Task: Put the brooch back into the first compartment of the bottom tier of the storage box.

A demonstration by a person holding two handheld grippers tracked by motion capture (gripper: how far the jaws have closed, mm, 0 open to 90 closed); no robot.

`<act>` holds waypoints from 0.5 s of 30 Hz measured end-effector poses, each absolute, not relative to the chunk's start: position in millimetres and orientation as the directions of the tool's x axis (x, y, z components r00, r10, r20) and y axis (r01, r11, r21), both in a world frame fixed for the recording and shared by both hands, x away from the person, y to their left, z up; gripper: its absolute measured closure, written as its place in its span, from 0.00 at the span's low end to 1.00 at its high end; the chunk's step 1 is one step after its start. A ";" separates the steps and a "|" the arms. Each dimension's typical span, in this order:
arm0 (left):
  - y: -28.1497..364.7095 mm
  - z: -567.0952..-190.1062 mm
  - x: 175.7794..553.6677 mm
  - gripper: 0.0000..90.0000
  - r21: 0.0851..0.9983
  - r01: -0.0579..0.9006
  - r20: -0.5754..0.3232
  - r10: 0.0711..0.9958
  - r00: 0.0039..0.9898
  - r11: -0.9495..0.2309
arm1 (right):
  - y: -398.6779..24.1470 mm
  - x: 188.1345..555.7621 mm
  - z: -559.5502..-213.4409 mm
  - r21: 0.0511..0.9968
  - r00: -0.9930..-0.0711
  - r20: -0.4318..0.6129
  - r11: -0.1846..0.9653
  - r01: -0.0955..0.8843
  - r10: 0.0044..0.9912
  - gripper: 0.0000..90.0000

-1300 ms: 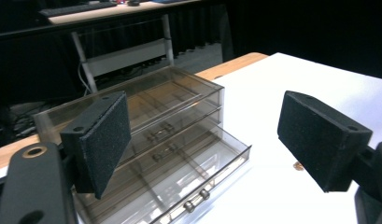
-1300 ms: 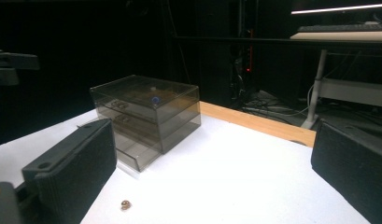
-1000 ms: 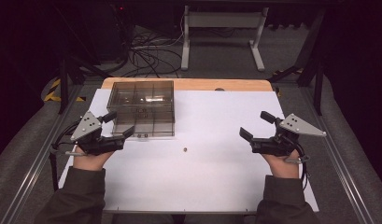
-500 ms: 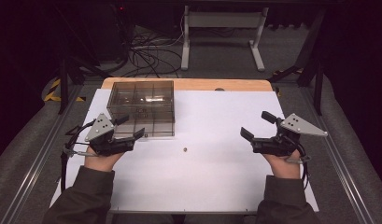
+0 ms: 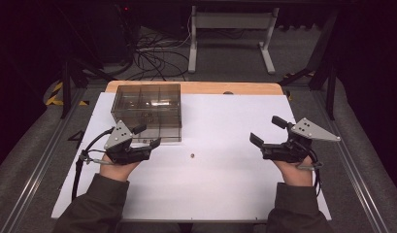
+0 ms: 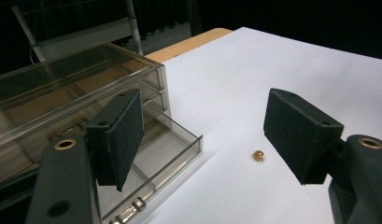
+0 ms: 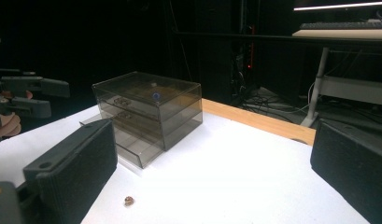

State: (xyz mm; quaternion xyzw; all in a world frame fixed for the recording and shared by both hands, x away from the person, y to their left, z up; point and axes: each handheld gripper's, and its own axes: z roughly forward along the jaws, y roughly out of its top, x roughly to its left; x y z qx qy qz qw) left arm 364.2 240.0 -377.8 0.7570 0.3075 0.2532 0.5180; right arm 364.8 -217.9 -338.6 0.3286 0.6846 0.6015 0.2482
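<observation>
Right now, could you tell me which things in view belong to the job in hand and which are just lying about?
In the job:
- drawer box, bottom drawer pulled out
- small brass bead
- left gripper, jaws closing, empty

Lying about:
- cables on the floor
- right gripper, idle

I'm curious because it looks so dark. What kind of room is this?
Probably a lab or workshop: a white table under a camera, a tangle of cables on the floor, and a keyboard on a desk behind.

Nut (image 5: 191,156) right of drawer box (image 5: 146,110)
</observation>
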 end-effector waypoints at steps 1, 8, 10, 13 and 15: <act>237.3 -379.1 364.0 0.33 0.939 0.205 0.063 0.725 0.686 -0.276 | -217.9 364.8 -338.6 0.987 -0.661 0.055 0.061 0.151 0.748 0.01; 224.0 -386.2 367.0 0.35 0.931 0.219 0.060 0.713 0.698 -0.293 | -217.3 363.3 -336.7 0.987 -0.665 0.053 0.063 0.149 0.745 0.01; 220.6 -387.9 368.0 0.35 0.930 0.219 0.060 0.710 0.701 -0.295 | -217.2 363.3 -336.7 0.987 -0.665 0.053 0.063 0.150 0.745 0.01; 215.1 -390.8 368.9 0.36 0.928 0.225 0.054 0.706 0.706 -0.297 | -216.8 363.4 -336.6 0.987 -0.666 0.049 0.068 0.149 0.744 0.02; 211.7 -392.6 369.9 0.37 0.928 0.226 0.051 0.702 0.710 -0.296 | -216.6 363.4 -336.5 0.986 -0.666 0.048 0.069 0.149 0.744 0.02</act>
